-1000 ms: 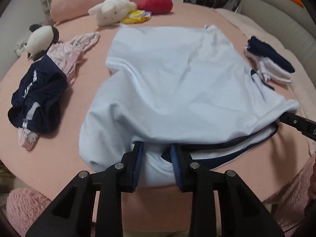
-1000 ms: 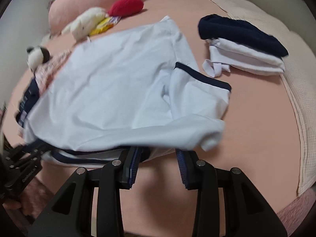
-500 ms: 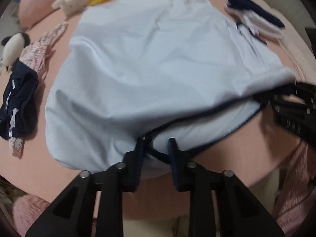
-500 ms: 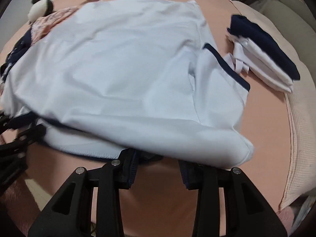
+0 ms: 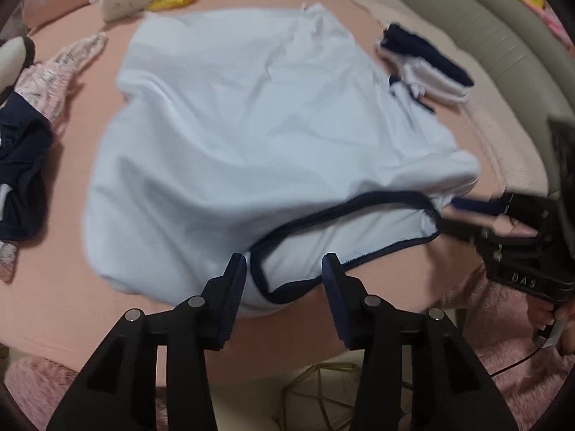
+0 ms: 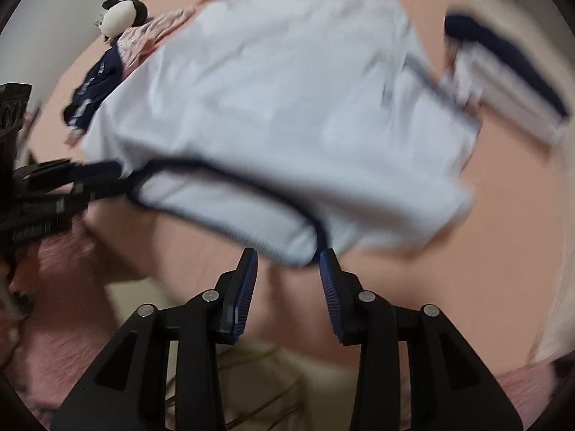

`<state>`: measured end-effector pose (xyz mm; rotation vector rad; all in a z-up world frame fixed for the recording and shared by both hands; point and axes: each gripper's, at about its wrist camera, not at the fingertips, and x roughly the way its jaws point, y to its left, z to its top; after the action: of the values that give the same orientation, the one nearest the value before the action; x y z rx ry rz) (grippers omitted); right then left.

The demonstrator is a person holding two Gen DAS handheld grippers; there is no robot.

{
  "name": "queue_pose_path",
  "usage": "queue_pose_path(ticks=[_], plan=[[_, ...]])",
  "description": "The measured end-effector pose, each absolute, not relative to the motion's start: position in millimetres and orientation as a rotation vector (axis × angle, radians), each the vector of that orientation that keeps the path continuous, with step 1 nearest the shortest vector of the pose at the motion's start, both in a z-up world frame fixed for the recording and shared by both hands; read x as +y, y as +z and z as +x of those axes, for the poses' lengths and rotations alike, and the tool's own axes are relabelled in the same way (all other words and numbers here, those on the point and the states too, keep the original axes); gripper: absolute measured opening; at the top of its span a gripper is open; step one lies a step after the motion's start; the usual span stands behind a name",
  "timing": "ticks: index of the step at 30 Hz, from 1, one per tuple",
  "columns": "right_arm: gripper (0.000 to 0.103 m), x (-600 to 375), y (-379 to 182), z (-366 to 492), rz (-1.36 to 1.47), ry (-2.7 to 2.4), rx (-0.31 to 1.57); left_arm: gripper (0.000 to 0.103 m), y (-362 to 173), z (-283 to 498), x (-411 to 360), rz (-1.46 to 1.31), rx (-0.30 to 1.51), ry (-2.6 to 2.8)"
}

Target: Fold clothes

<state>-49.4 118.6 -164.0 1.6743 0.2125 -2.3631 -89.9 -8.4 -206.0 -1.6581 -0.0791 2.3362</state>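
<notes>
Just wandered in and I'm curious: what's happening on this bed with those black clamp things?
A person is folding a pale blue shirt with navy trim on a pink bed, using a handheld gripper in each hand. The left gripper and right gripper have just been opening at the near hem, letting it go. A folded pile lies beside the shirt.

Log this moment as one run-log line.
step: fold light blue shirt on pink bed | left gripper: opening, navy-trimmed hem between fingers, unpinched | right gripper: opening at hem | folded pile: beside shirt
</notes>
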Motion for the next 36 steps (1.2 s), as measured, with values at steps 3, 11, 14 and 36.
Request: queue_pose_path(ticks=[3,11,14,36], plan=[[0.054,113.8,-185.5,-63.8,1.73,-2.42,0.368,0.041,-216.7,-92.5,4.2,-1.718,0.027,2.395],[0.011,119.3,-193.1,-45.0,1.696,-2.345,0.246,0.005,-187.2,-81.5,-6.2,-1.608,0.049,2.432],[0.009,128.0,-183.8,-39.0,1.689,-2.323,0.079,0.004,-172.0,-76.8,-8.0,-1.577,0.088,2.427],[0.034,140.9,-201.4,-67.7,1.736,-2.422,0.21,0.006,-211.9,-80.7,-9.9,-1.678,-0.022,2.483]])
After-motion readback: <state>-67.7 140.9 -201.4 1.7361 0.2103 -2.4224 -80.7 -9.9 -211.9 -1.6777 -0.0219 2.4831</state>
